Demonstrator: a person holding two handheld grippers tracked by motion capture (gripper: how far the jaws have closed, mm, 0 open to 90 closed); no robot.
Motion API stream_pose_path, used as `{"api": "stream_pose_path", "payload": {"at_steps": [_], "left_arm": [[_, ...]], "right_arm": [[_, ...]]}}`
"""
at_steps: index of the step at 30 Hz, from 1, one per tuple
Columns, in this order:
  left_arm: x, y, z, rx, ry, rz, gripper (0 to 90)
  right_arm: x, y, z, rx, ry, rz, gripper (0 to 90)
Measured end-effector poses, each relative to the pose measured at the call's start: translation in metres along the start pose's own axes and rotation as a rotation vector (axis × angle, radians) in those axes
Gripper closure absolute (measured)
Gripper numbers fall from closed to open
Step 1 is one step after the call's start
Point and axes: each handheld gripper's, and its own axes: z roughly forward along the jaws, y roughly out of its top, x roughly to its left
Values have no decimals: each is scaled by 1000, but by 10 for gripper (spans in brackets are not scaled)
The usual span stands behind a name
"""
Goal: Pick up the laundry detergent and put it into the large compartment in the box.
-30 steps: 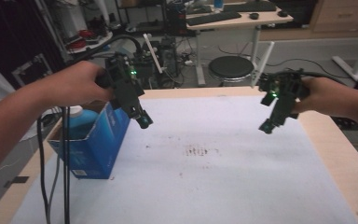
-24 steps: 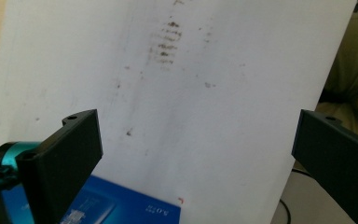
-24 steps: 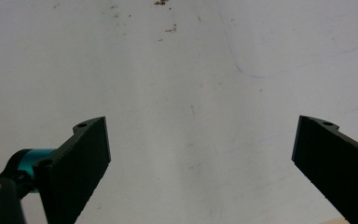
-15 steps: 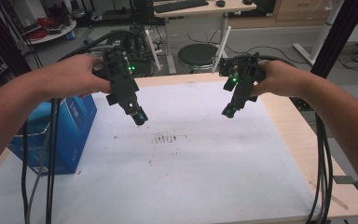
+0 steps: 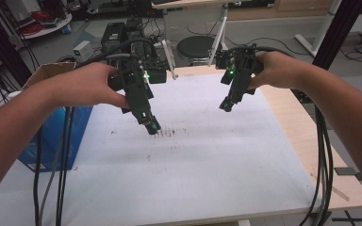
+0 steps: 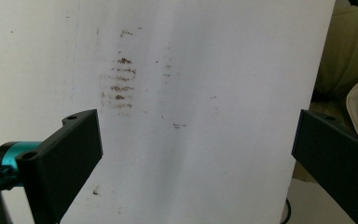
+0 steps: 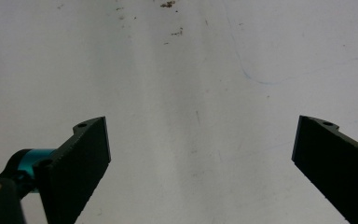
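Tabletop (image 5: pixel 207 179) is carrying a white sheet (image 5: pixel 184 160) covering most of it, bare wood showing along the sheet's right edge. Blue box (image 5: pixel 52 136) is sitting at the sheet's left edge, partly behind the left forearm. Brown smudge marks (image 5: pixel 167 133) are sitting near the sheet's middle, toward the far side; in the left gripper view they're showing as short stacked streaks (image 6: pixel 119 81).

Left gripper (image 5: pixel 152 126) is hovering with its tip just left of the smudge marks, pointing down at the sheet. Jaws are standing wide open, gripping nothing.

Right gripper (image 5: pixel 226 106) is hanging above the sheet, right of the smudge marks and well apart from them. Jaws are also spread wide, nothing between them. Cables are trailing off the sheet's near edge on both sides.
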Motion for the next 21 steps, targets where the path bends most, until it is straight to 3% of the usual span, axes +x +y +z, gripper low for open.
{"api": "stream_pose_path", "payload": {"at_steps": [21], "left_arm": [[1,1,7,13,-7,8,17]], "right_arm": [[-3,3,8,6,15,-12,33]]}}
